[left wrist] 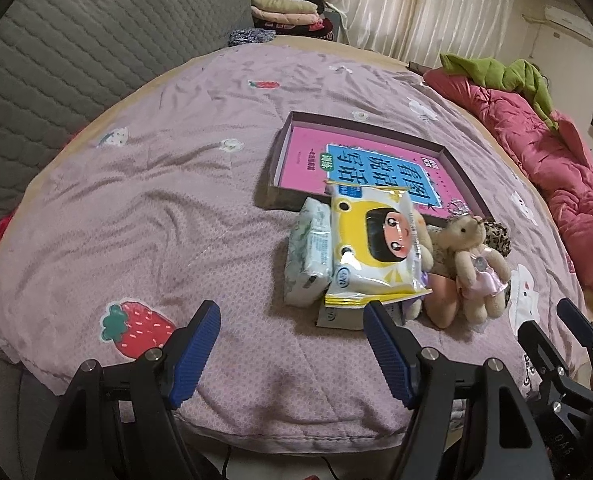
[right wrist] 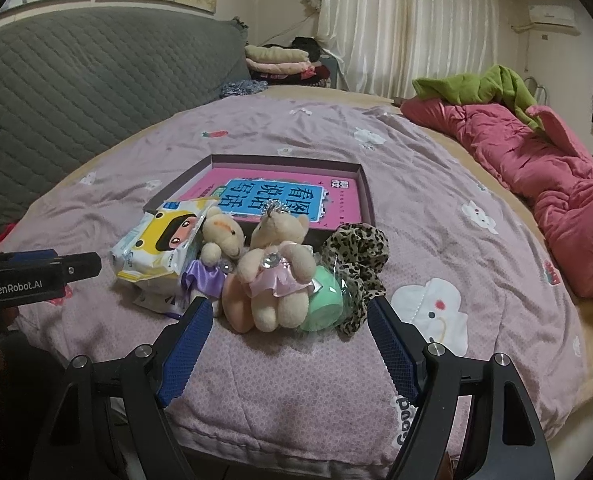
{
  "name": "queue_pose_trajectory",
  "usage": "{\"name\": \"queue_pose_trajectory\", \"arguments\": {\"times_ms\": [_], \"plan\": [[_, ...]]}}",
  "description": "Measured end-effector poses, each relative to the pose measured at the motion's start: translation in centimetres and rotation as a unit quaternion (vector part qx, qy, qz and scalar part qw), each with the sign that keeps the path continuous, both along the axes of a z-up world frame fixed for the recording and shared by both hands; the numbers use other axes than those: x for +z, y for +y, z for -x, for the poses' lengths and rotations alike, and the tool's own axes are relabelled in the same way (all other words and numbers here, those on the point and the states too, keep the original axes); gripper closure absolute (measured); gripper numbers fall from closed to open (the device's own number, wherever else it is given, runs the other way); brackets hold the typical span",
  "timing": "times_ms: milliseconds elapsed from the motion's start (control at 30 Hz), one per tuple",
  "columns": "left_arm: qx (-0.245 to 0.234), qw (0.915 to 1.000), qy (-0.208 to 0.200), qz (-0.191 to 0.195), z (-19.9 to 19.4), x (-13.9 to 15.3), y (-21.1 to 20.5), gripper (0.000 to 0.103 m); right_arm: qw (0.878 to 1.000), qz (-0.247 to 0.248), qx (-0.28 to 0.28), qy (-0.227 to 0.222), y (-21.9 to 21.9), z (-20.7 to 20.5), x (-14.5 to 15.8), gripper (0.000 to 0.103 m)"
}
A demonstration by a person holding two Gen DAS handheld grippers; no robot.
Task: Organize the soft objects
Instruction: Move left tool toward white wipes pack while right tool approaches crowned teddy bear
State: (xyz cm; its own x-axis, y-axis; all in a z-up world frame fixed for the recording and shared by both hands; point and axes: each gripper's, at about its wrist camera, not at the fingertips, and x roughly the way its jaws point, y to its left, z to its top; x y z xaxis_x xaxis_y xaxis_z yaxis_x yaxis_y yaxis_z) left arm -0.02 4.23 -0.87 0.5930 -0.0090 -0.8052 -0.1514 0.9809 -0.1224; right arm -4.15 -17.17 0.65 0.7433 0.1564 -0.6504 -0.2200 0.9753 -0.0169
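Bed: lilac strawberry-print quilt (right wrist: 436,184) carries everything.
Pile: pink-dressed teddy bear (right wrist: 280,268) at frame centre, touching wet-wipes pack (right wrist: 164,244) to its left, leopard scrunchie (right wrist: 356,264) to its right, shallow box (right wrist: 366,188) behind.
Right tongs (right wrist: 290,348): apart, empty, bear dead ahead, nearer.
Left tongs (left wrist: 292,350): apart, empty, pile toward right.

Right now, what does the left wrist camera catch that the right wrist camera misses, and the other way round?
Only the left wrist view shows the green-and-white tissue pack beside the yellow wipes pack. Only the right wrist view shows the mint green roll and the bear in the purple dress. Both show the bear in the pink dress, the leopard-print cloth, the box and open fingers.
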Motion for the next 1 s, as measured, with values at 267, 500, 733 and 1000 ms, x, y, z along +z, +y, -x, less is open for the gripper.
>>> {"name": "queue_pose_trajectory", "arguments": {"times_ms": [267, 500, 733, 1000], "plan": [[0.005, 0.9999, 0.009, -0.001, -0.2, -0.9, 0.2, 0.030, 1.000, -0.004, -0.002, 0.000, -0.1, -0.3, -0.2, 0.022], [-0.004, 1.0000, 0.006, -0.003, -0.3, -0.8, -0.2, 0.030, 1.000, -0.005, -0.003, 0.002, -0.3, -0.5, -0.4, 0.023], [-0.010, 0.9999, 0.002, -0.007, -0.2, -0.6, -0.6, 0.030, 1.000, -0.005, -0.004, 0.000, -0.3, -0.5, -0.4, 0.023], [-0.014, 0.9998, 0.004, -0.011, -0.3, -0.6, -0.9, 0.030, 1.000, -0.006, -0.004, 0.000, -0.3, -0.5, -0.4, 0.023]]}}
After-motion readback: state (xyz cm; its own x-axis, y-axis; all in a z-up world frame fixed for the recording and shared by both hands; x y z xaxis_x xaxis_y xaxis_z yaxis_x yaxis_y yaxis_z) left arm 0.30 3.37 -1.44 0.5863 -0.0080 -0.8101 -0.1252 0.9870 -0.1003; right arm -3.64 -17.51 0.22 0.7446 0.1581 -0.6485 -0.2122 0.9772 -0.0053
